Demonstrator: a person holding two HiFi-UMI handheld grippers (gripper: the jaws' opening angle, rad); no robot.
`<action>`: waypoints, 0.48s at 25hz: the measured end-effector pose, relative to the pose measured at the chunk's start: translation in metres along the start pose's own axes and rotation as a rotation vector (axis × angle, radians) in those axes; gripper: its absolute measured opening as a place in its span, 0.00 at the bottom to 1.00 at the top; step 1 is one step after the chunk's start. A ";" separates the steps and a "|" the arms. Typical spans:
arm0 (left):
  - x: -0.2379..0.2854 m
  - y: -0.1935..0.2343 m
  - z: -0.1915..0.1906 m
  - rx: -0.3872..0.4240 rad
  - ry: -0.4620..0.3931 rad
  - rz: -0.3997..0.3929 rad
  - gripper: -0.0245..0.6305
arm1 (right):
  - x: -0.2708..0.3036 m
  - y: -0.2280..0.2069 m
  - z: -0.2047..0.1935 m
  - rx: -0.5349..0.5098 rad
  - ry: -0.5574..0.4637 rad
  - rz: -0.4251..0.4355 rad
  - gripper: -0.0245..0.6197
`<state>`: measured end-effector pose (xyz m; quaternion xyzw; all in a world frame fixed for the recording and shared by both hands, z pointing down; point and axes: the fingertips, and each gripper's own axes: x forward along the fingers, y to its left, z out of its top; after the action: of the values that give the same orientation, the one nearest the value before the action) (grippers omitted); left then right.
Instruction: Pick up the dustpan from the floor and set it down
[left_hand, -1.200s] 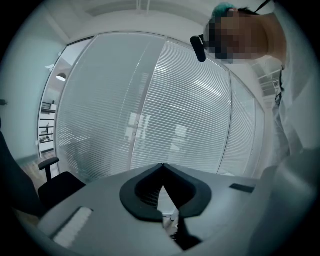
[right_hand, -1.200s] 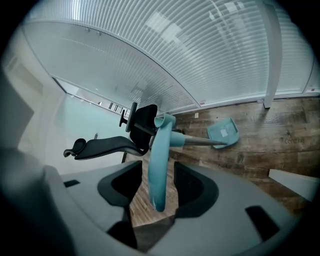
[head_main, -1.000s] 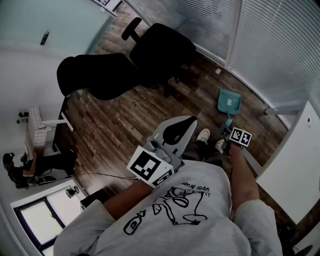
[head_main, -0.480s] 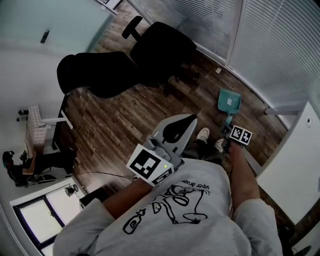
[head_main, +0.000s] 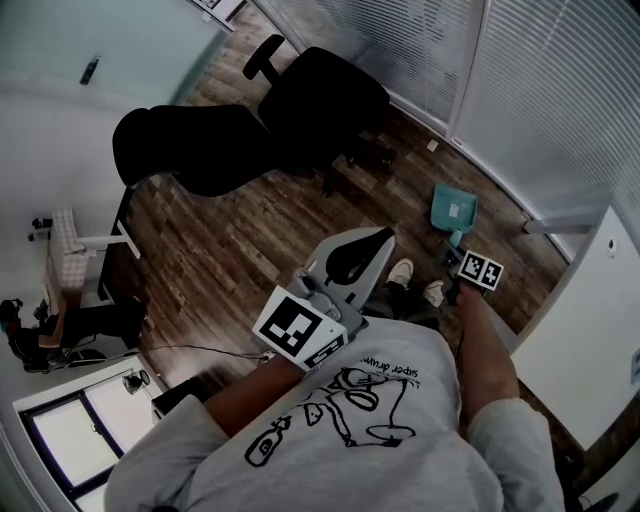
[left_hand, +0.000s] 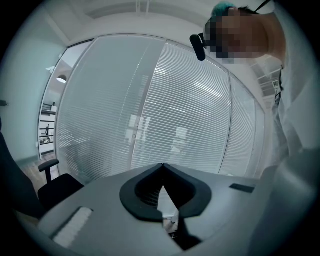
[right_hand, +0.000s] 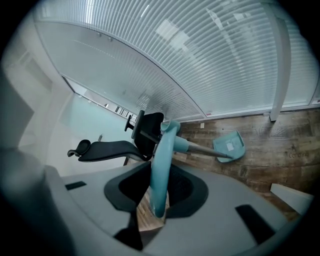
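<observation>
The dustpan has a teal pan (head_main: 453, 210) low over the wooden floor near the window wall, and a grey rod runs from it up to a teal handle (right_hand: 161, 165). In the right gripper view the pan (right_hand: 229, 146) lies ahead at the right. My right gripper (right_hand: 160, 175) is shut on the teal handle, which stands upright between the jaws. In the head view that gripper (head_main: 455, 285) sits under its marker cube, beside my shoes. The left gripper (head_main: 352, 258) is held at chest height with its jaws shut and nothing in them (left_hand: 162, 167).
Two black office chairs (head_main: 320, 100) (head_main: 195, 150) stand on the wood floor beyond me. Blinds (head_main: 540, 80) cover the window wall at the right. A white cabinet (head_main: 590, 340) is close at my right, and a white-legged desk (head_main: 100, 245) at the left.
The right gripper has risen a little with the dustpan handle, and the pan has shifted slightly left in the head view. The left gripper has stayed put.
</observation>
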<state>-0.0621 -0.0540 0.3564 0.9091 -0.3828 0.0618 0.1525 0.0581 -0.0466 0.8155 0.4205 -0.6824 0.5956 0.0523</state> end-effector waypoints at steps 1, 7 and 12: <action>0.000 -0.001 0.000 0.000 -0.002 -0.001 0.04 | -0.001 0.001 0.000 -0.002 -0.001 0.002 0.16; -0.002 -0.001 0.006 0.000 -0.014 -0.008 0.04 | -0.008 0.013 0.007 -0.023 -0.014 0.021 0.16; 0.002 -0.004 0.005 -0.002 -0.019 -0.015 0.04 | -0.014 0.020 0.006 -0.066 0.003 0.039 0.16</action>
<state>-0.0582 -0.0544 0.3517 0.9124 -0.3773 0.0517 0.1500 0.0565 -0.0457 0.7909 0.4042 -0.7098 0.5742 0.0555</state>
